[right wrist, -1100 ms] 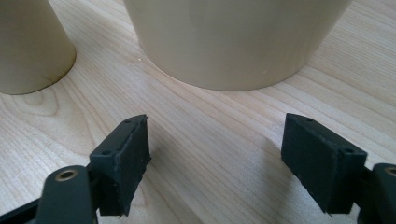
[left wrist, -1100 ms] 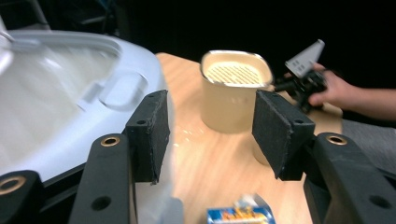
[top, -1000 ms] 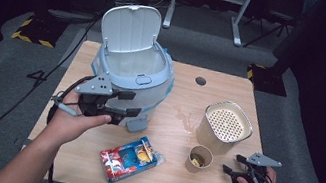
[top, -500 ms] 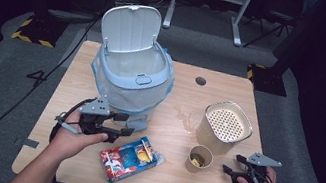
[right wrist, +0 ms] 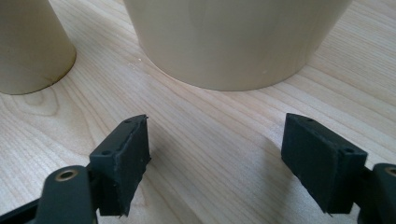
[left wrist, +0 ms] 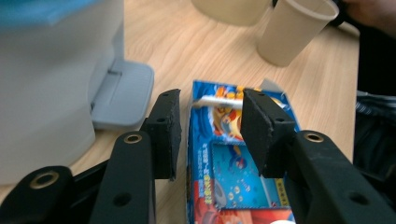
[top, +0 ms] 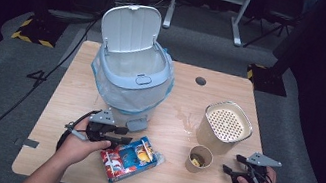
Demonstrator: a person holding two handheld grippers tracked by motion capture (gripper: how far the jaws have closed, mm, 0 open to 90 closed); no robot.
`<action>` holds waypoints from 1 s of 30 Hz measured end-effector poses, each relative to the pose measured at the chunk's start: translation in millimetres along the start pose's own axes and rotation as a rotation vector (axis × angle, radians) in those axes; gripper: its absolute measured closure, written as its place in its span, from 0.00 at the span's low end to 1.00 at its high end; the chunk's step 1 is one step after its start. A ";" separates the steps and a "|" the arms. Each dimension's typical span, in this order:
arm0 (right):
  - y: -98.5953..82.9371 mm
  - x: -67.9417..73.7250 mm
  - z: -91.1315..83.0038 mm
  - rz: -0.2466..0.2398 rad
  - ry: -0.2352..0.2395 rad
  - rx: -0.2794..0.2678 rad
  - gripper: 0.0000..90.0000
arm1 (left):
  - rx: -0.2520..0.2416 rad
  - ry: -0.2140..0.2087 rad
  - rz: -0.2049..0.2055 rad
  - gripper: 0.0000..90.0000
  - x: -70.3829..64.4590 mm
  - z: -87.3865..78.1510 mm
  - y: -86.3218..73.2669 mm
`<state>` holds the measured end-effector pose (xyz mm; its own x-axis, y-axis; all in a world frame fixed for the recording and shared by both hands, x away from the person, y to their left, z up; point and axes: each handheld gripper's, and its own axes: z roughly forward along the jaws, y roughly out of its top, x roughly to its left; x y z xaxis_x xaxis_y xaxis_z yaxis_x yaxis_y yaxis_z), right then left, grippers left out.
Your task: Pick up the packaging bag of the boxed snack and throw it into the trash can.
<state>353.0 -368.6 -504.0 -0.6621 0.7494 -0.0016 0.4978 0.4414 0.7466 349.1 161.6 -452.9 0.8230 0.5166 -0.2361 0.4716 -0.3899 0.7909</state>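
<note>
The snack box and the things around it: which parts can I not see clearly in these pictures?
- Snack box: in the left gripper view its near end is cut off by the bottom edge, and the left claw covers its sides.
- Paper cup: in the high view its contents are too small to identify.
- Bin: in the high view the liner hides its bottom.
- Tall container: in the right gripper view its top is cut off by the edge.

A large pale "4" (top: 36,77) is marked on the grey floor at the left of the high view, beside the surface. The blue and red snack box (left wrist: 236,163) in the lower middle of the left gripper view carries small white print, too blurred to read.
</note>
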 end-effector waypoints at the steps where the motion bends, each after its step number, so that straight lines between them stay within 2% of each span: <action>1: 0.0 0.0 0.0 0.000 0.000 0.000 0.26 | 0.009 0.002 -0.003 0.66 1.1 1.9 -1.5; 5: 0.0 0.0 0.0 0.000 0.000 0.000 0.26 | 0.051 0.011 -0.019 0.67 6.0 9.4 -7.5; 8: 0.0 0.0 0.0 0.000 0.000 0.000 0.26 | 0.081 0.029 -0.009 0.68 8.0 13.5 -9.0; 14: 0.0 0.0 0.0 -0.001 0.000 0.000 0.26 | 0.124 0.003 -0.029 0.70 10.2 19.8 -10.9; 17: 0.0 0.0 0.0 -0.001 0.000 0.000 0.26 | 0.152 0.006 -0.032 0.71 9.6 22.9 -12.1; 22: 0.0 -0.1 0.0 -0.001 0.000 0.000 0.26 | 0.170 -0.016 -0.085 0.81 10.9 24.0 -12.3; 30: 0.0 0.0 0.0 -0.001 0.000 0.000 0.26 | 0.169 -0.019 -0.122 0.76 12.8 25.1 -13.7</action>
<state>353.0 -368.7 -504.0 -0.6625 0.7491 -0.0022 0.4974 0.4420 0.7465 361.2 154.4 -481.0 0.7613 0.5543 -0.3363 0.6134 -0.4480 0.6504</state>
